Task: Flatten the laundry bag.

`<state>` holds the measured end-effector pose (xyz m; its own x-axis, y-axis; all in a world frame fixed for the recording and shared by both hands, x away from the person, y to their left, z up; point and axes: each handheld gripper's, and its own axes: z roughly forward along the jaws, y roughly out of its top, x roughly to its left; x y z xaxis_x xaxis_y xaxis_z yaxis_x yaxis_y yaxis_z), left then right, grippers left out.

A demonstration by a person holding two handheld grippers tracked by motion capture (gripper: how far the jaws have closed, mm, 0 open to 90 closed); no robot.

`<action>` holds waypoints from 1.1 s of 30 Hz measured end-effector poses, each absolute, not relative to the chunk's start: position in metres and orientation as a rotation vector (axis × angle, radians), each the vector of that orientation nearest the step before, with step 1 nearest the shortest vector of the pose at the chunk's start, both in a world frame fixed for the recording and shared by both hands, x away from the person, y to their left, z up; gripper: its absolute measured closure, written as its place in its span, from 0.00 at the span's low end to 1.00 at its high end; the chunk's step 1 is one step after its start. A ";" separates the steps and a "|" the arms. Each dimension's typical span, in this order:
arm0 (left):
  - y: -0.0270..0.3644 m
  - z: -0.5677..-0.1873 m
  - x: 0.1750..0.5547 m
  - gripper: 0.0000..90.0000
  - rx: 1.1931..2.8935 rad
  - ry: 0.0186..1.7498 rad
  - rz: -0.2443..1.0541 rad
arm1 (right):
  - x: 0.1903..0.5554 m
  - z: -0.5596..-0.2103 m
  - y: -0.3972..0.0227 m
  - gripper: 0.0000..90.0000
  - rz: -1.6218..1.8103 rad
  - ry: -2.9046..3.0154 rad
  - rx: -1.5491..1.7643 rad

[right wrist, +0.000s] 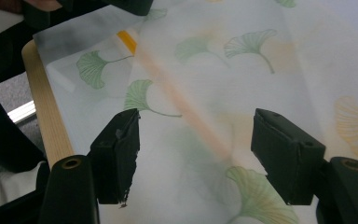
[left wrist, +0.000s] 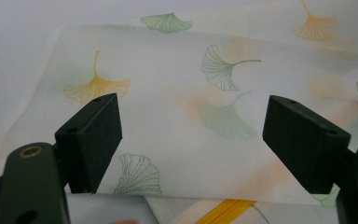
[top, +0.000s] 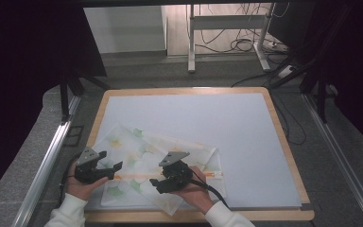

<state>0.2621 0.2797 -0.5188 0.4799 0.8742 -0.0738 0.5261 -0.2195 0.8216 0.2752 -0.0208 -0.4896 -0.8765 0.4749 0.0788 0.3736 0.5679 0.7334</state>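
A thin white cloth (top: 142, 151) printed with green and orange ginkgo leaves lies partly folded on the near left of the white mat (top: 217, 127). An orange stripe (top: 137, 176) runs along the cloth under a sheer upper layer. My left gripper (top: 111, 161) hovers over the cloth's left end, its jaws wide apart and pointing right. In the left gripper view the gripper (left wrist: 191, 116) stands open over the cloth (left wrist: 177, 84), gripping nothing. My right gripper (top: 157, 182) sits over the cloth's near middle, pointing left. In its own view the right gripper (right wrist: 196, 135) is open above the cloth (right wrist: 223, 70).
The mat rests on a wooden-edged table (top: 286, 142); its near edge (right wrist: 46, 116) is close to the right gripper. Behind the table are a metal stand (top: 191, 42) and floor cables (top: 246, 45). A white sleeve (right wrist: 9, 186) shows beside the right gripper.
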 end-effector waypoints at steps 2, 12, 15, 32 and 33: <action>0.280 -0.519 0.262 0.21 1.889 1.167 0.524 | 0.273 -0.492 -0.015 0.36 1.189 2.683 0.717; 0.280 -0.519 0.262 0.21 1.896 1.164 0.528 | 0.263 -0.508 -0.001 0.38 1.088 2.769 0.672; 0.280 -0.519 0.262 0.21 1.897 1.165 0.527 | 0.261 -0.512 0.002 0.38 1.064 2.789 0.652; 0.280 -0.519 0.262 0.21 1.902 1.176 0.538 | 0.253 -0.525 0.010 0.37 0.956 2.813 0.600; 0.280 -0.519 0.262 0.21 1.902 1.176 0.538 | 0.253 -0.525 0.010 0.37 0.956 2.813 0.600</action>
